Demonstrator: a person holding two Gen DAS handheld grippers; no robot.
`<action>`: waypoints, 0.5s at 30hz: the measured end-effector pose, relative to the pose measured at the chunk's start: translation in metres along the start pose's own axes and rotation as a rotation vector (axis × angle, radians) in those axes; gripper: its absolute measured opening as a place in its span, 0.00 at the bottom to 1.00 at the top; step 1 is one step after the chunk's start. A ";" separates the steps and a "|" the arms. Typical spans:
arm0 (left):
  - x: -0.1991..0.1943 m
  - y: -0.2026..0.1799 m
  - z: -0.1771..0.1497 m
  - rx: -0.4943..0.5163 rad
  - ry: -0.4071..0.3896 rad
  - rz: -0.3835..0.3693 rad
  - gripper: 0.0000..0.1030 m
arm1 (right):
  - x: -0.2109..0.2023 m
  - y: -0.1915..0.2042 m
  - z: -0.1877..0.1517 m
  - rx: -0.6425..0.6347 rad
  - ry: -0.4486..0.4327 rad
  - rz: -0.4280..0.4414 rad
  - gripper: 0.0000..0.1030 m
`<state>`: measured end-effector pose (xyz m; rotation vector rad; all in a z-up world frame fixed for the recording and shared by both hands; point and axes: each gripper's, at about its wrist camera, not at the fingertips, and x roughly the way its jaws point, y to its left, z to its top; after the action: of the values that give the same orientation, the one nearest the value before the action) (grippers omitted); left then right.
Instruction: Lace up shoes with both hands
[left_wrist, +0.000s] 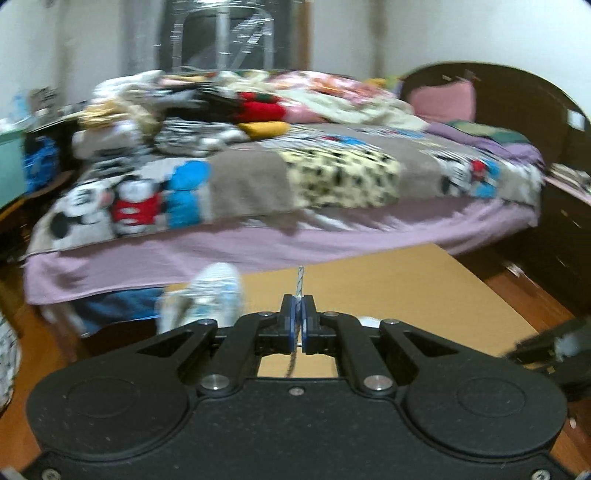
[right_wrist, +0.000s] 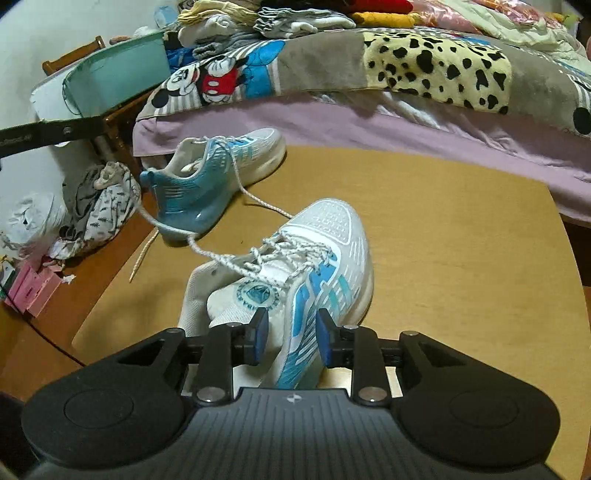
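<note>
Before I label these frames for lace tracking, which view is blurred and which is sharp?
Left wrist view: motion-smeared, bed and shoe streaky; only left gripper and its pinched lace crisp. Right wrist view: sharp, laces readable, edges bowed by fisheye.

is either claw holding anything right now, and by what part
The left claw is shut on the shoelace, pinched close to its free end. The right claw holds nothing; it stands open around the near shoe.
</note>
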<state>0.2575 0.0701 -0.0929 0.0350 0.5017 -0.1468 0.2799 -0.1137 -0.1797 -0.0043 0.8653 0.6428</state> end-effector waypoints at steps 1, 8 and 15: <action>0.005 -0.008 -0.002 0.016 0.007 -0.016 0.02 | -0.004 -0.004 0.000 0.025 -0.017 0.016 0.28; 0.040 -0.051 -0.011 0.061 0.070 -0.119 0.02 | -0.009 -0.020 -0.003 0.061 -0.051 0.059 0.16; 0.058 -0.075 -0.022 0.088 0.130 -0.189 0.02 | -0.002 -0.011 -0.008 0.004 -0.053 0.047 0.19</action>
<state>0.2861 -0.0105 -0.1399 0.0832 0.6285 -0.3536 0.2795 -0.1262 -0.1858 0.0369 0.8176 0.6820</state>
